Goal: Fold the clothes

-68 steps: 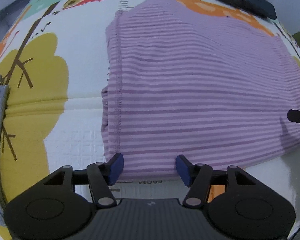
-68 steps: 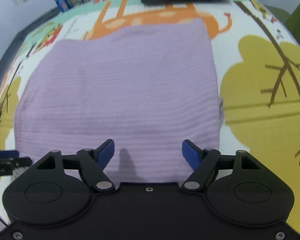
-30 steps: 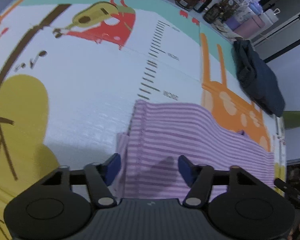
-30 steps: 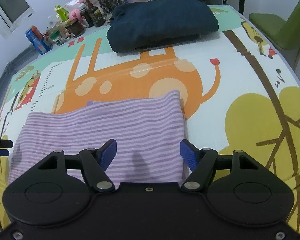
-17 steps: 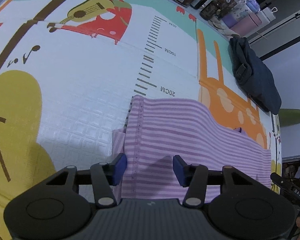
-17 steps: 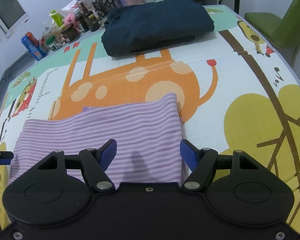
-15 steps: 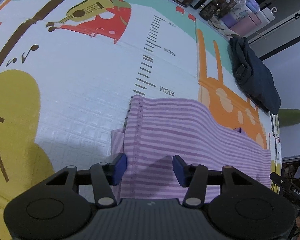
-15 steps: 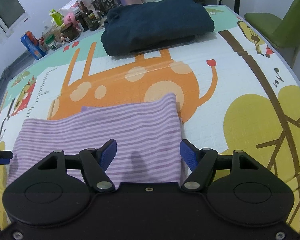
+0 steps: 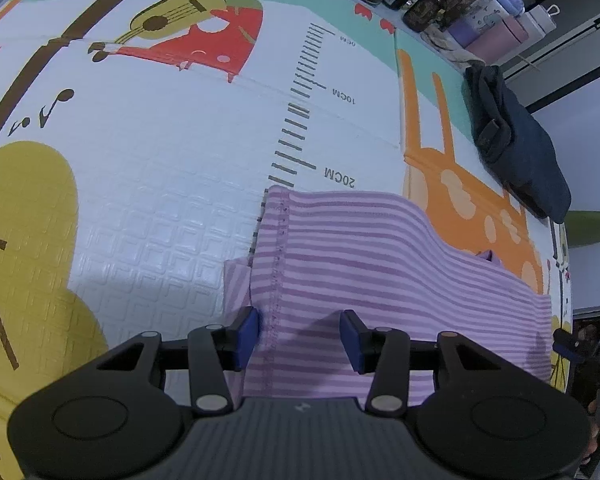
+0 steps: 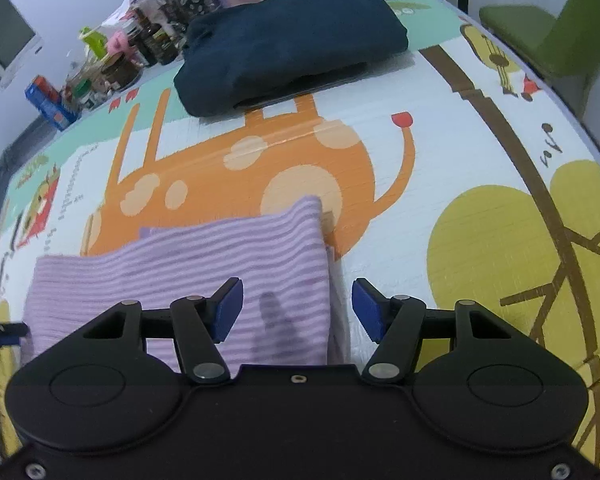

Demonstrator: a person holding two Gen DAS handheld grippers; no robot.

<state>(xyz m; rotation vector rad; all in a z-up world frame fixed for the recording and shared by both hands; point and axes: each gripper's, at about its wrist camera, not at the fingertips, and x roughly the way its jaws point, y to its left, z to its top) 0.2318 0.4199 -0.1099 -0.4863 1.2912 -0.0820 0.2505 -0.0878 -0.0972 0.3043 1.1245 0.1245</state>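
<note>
Over the striped shirt, both claws tilt steeply down, narrowing but released: left claw astride its seam, right claw astride its 3 o'clock edge; bare mat beyond

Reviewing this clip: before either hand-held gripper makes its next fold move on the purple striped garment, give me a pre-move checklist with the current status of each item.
1. Left hand-held gripper sits at the purple striped garment's stitched edge, jaws just been closing, cloth between them, pads not yet pressing: ok.
2. Right hand-held gripper straddles the garment's right edge, jaws just been closing, no pinch yet: ok.
3. Garment's far edge lies straight: not ok, it is wavy, with a lower layer peeking out.
4. Folded dark navy garment lies apart from the purple one: ok.
5. Printed foam play mat beyond the garment is bare: ok.
6. Cloth beneath the grippers lies flat: cannot tell, hidden.
</note>
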